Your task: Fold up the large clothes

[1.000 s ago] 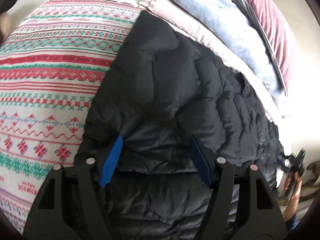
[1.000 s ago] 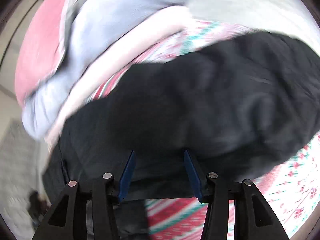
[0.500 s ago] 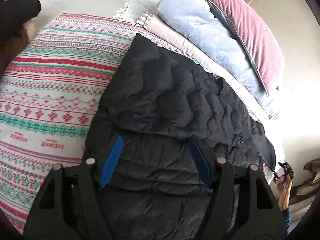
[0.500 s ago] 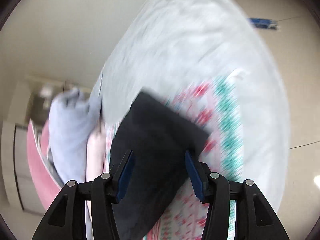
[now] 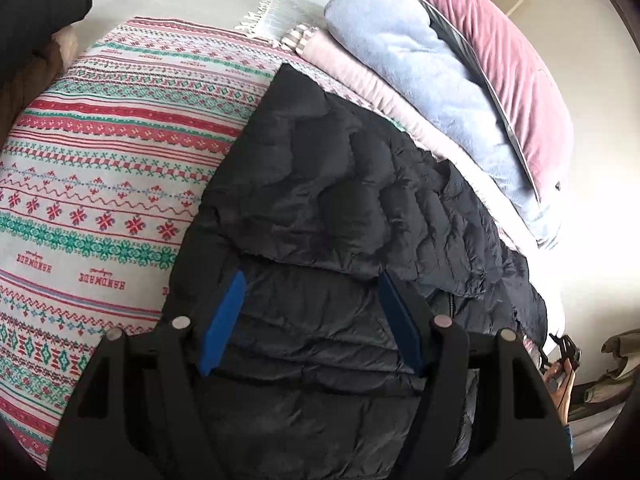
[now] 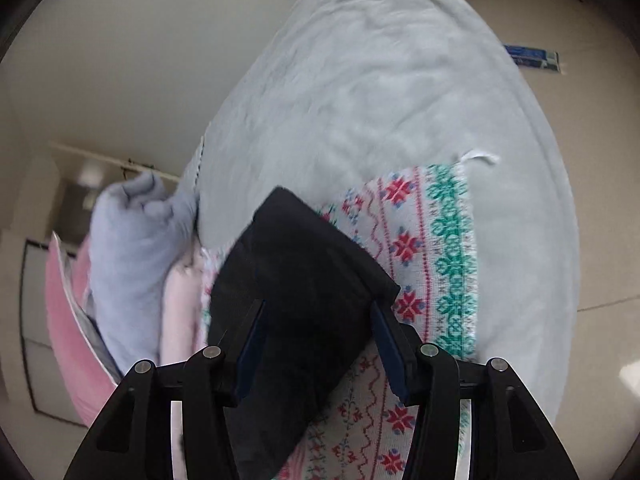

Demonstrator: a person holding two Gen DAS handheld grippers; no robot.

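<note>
A black quilted puffer jacket lies folded over itself on a patterned red, green and white blanket. My left gripper is open and hovers over the jacket's lower part, with its blue pads wide apart. In the right wrist view the jacket shows as a dark folded slab. My right gripper is open above its near end, empty.
Stacked pillows and blankets, pale blue, pink and light pink, lie along the jacket's right side. A grey bedspread lies beyond the patterned blanket. A dark garment sits at the top left.
My left gripper has pulled back and risen, so more of the jacket shows. My right gripper has swung up and away from close over the jacket, and now looks along the bed.
</note>
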